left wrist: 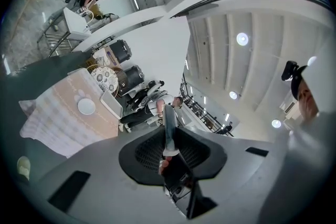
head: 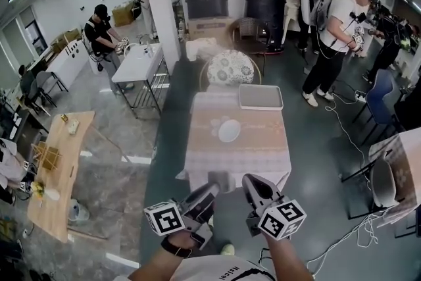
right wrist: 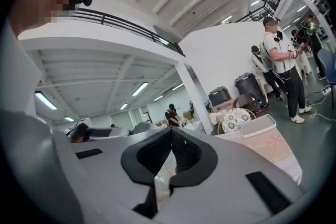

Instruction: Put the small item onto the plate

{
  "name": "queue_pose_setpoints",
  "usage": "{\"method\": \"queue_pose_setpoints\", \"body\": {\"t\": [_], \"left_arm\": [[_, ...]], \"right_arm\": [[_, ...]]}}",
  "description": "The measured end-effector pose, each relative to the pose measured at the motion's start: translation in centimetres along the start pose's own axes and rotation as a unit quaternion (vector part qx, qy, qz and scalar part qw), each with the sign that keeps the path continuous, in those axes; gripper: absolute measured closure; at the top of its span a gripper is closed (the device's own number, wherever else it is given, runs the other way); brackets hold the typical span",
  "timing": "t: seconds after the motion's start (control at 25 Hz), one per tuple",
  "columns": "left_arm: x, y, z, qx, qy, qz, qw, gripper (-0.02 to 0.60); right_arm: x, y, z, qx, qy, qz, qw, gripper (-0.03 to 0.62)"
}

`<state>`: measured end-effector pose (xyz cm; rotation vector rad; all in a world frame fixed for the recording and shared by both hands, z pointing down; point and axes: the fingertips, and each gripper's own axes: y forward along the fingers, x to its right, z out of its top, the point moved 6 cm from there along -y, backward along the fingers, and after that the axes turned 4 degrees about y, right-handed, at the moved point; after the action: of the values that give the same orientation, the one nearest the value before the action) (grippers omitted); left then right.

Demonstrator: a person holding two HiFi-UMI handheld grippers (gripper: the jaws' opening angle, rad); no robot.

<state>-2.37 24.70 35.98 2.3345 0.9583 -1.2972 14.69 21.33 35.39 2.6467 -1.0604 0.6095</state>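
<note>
Well short of the lace-clothed table [head: 263, 145], I am holding a slim grey stick-like item [left wrist: 168, 119] pinched in my left gripper [head: 209, 193], right gripper [right wrist: 171, 131] closed empty, aiming to approach squarely and lower it gently onto the round white plate [head: 229, 131].

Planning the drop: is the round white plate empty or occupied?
Empty: the round white plate shows only bare white surface in the head and left gripper views.

The table [head: 237, 153] lies bare nearside; 1 plate [head: 229, 130] sits mid-table, 1 tray [head: 260, 97] at far-right corner.
</note>
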Motion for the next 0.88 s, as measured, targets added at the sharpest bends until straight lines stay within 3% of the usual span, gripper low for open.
{"method": "queue_pose_setpoints", "body": {"t": [0.36, 0.88], "left_arm": [[-4.9, 4.5, 4.2, -0.021, -0.007, -0.009, 0.9997, 0.506], [-15.4, 10.5, 12.3, -0.072, -0.018, -0.017, 0.9971, 0.506]], "right_arm": [[3.5, 5.7, 1.5, -0.003, -0.001, -0.024, 1.000, 0.580], [8.4, 17.7, 2.1, -0.020, 0.012, -0.075, 0.997, 0.580]]}}
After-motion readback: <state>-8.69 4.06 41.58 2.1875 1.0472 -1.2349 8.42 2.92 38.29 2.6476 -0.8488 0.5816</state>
